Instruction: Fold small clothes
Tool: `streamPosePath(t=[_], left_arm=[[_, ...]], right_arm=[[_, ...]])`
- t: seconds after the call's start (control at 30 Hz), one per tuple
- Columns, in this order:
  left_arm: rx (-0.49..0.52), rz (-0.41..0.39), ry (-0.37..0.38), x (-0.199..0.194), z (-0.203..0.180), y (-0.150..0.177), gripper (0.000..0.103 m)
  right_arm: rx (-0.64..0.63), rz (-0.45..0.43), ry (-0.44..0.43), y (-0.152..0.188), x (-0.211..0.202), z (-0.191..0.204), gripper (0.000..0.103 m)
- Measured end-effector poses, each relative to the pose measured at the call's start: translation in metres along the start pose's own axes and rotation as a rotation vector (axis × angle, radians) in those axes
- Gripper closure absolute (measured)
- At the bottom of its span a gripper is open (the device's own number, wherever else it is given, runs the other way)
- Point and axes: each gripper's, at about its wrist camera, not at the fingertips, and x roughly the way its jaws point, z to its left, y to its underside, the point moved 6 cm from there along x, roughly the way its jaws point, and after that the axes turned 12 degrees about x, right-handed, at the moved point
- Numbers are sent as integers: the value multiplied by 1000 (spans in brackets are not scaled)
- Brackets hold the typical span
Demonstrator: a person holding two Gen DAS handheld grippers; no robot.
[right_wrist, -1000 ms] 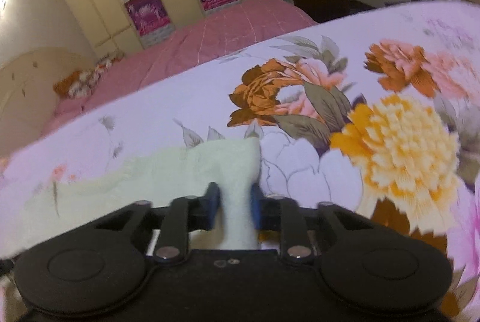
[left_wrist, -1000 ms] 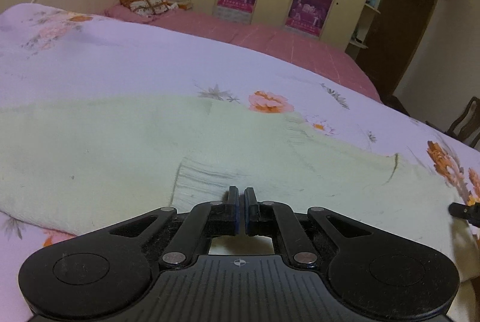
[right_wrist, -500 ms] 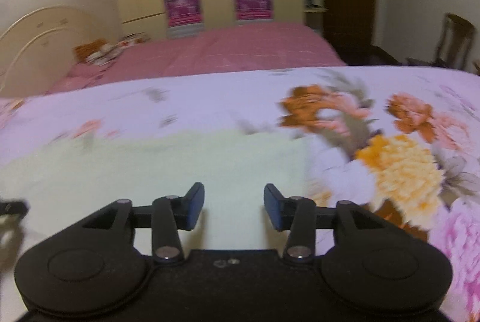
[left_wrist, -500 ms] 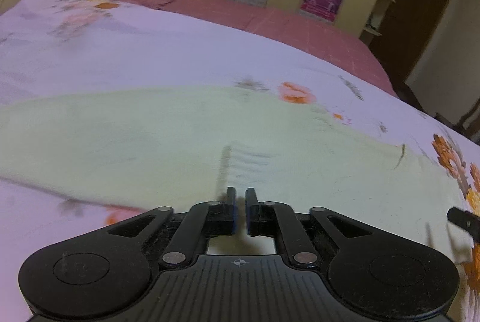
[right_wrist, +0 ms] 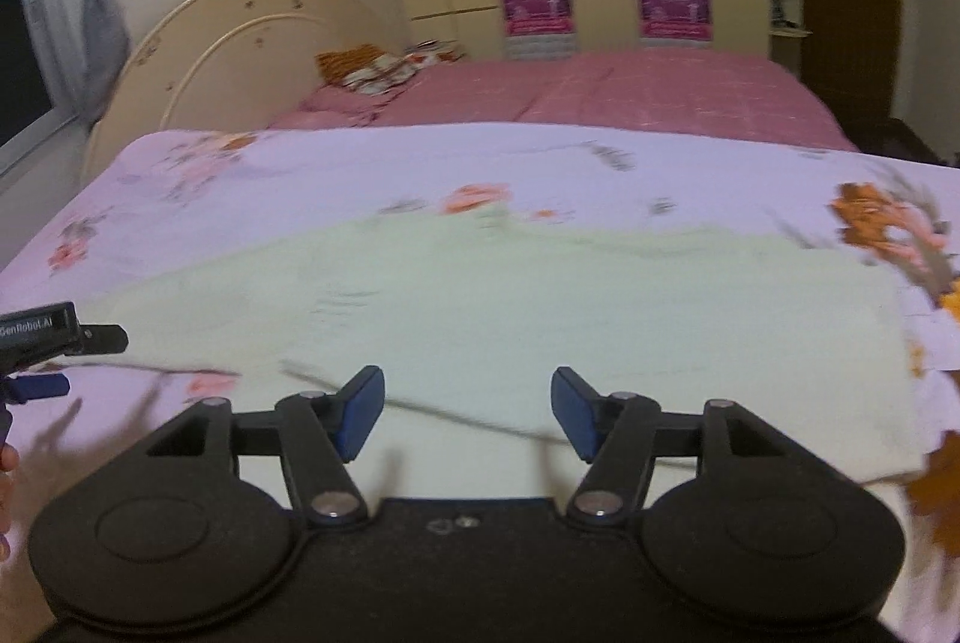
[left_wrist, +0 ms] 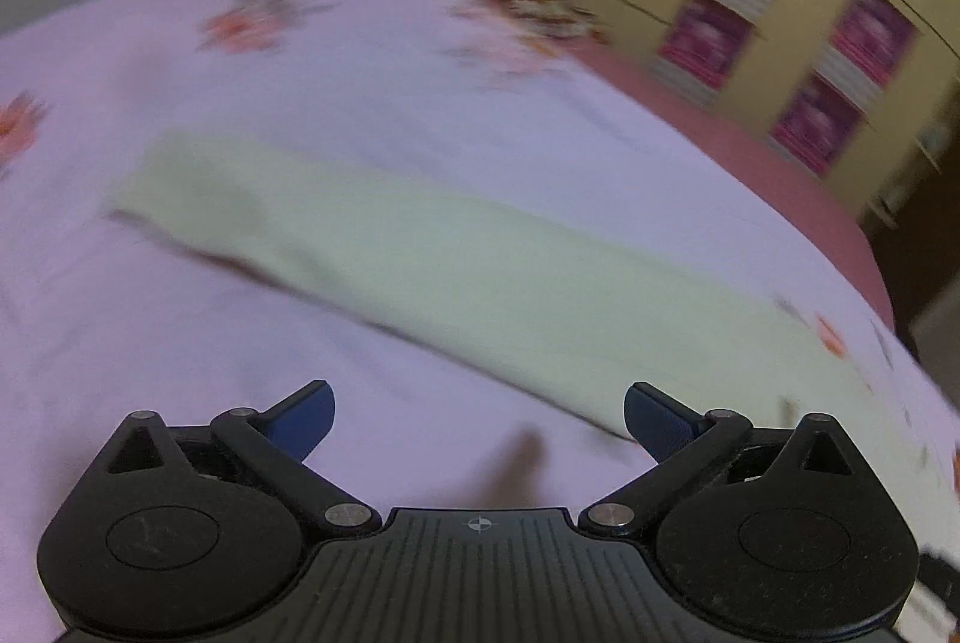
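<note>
Both grippers have just let go. The left gripper [left_wrist: 477, 418] now has its jaws wide and empty, and the right gripper [right_wrist: 467, 412] has been opening too, with nothing between them. The pale green garment [right_wrist: 540, 307] lies flat across the middle of the flowered bedspread [right_wrist: 252, 175]. This fold looks done, and another may be next.

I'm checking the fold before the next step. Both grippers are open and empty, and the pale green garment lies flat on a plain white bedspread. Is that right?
Not quite: the bedspread is lilac with a flower print, not plain white, as the right wrist view shows. The rest holds: the left gripper and the right gripper have just opened and hold nothing, and the pale green garment lies flat.
</note>
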Motion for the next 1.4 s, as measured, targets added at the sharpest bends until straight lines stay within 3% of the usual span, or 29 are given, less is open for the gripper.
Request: streamPosePath(t=[0.03,0.17,0.53,0.6,0.67,0.73,0.8,0.87,1.03,1.17,1.27,1.4], left_arm=[[-28,4,-1,2,12,0,1],[-164,14,22,20,52,-1,27],[-285,-96,33,67,91,-41,28],[-316,-115,21,74,99,-48,44],[-372,-129,9,70,108,-45,72],[-410,-140,-17,74,117,-45,86],[-436,-155,-26,76,124,-48,87],[-432,-171,-22,76,124,-54,99],[-306,-225,27,66,95,-77,99],[-202,-240,108,61,53,-90,99],[-104,-243,202,57,3,-97,99],[51,-215,366,36,-88,-80,99]], right_arm=[[-8,5,-4,2,3,7,41],[-16,24,-16,9,14,27,41],[-15,9,12,4,45,48,41],[-7,5,26,1,53,47,41],[6,3,38,-1,59,44,41],[18,1,44,-3,65,42,41],[21,1,52,-4,69,41,41],[21,-1,60,-5,71,39,41],[33,-29,102,-9,71,28,41],[-59,7,162,4,85,27,39],[5,15,103,0,79,26,35],[112,3,58,-8,64,11,35]])
